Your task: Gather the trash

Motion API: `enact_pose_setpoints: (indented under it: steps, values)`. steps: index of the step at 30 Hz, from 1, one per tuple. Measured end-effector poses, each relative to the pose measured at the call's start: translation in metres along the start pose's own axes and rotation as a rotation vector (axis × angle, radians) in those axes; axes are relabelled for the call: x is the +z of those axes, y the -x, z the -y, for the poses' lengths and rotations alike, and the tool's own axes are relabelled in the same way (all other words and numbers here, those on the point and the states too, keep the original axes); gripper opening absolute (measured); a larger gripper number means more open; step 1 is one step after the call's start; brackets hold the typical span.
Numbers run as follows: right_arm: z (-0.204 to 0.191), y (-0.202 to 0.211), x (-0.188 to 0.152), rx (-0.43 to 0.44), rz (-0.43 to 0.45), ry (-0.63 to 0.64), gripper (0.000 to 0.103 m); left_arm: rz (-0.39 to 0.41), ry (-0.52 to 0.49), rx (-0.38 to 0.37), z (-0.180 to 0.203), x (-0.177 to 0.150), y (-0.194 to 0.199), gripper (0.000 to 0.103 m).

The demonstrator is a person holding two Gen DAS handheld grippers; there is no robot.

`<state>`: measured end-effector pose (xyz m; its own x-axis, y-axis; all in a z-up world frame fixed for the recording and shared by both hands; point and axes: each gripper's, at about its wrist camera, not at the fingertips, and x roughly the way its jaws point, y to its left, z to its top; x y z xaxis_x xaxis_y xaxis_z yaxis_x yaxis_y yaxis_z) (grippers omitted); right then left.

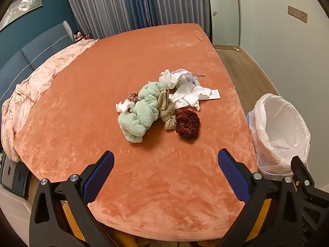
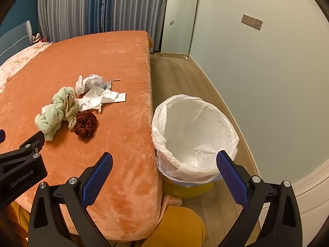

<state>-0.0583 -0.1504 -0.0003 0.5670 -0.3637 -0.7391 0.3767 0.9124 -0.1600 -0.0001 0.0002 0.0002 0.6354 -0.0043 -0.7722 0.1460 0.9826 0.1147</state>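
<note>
One bed (image 1: 144, 61), covered in orange plush, filled most of the room; one pink quilt (image 1: 41, 78) lay bunched along its far left side. Two grey curtains (image 1: 115, 6) hung behind it.

One bin (image 2: 195, 135), lined with a white plastic bag, stood on the wood floor just beside the bed's right edge, its inside bare white.

One pile sat mid-bed, well apart from the bin. The trash in it: one heap of crumpled white tissues (image 1: 185, 88), creased and partly unfolded, with one flat printed paper slip (image 1: 211, 93) poking out at its right. Touching the heap, not trash by appearance: one mint-green fluffy headband (image 1: 139, 113), one knotted beige headband (image 1: 167, 111), one dark red velvet scrunchie (image 1: 187, 126), one small pink scrunchie (image 1: 132, 96), one small white item (image 1: 123, 107) too unclear to name.

Two grippers: the left gripper (image 1: 165, 171) hovered over the bed's near edge, jaws spread wide, nothing between them. The right gripper (image 2: 164, 173) hung spread equally wide over the bed corner and bin rim, also bare.
</note>
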Motion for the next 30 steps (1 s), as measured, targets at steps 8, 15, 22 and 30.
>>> enact_pose_setpoints:
  steps: [8,15,22,30]
  values:
    - [-0.0008,-0.0002,0.0005,0.005,-0.006,-0.002,0.096,-0.006,0.004,-0.003,-0.0034,0.0024,-0.0036,0.096]
    - [-0.001,0.0,0.001,0.005,-0.004,-0.001,0.096,0.008,-0.002,0.007,0.0,0.0,0.0005,0.096]
    - [0.0007,0.0001,0.0016,0.006,-0.004,-0.002,0.096,0.006,0.002,0.01,0.0011,0.0031,-0.0002,0.096]
    - [-0.0021,-0.0001,0.0032,0.006,-0.002,0.003,0.096,0.005,0.0,0.009,0.0024,0.002,-0.0017,0.096]
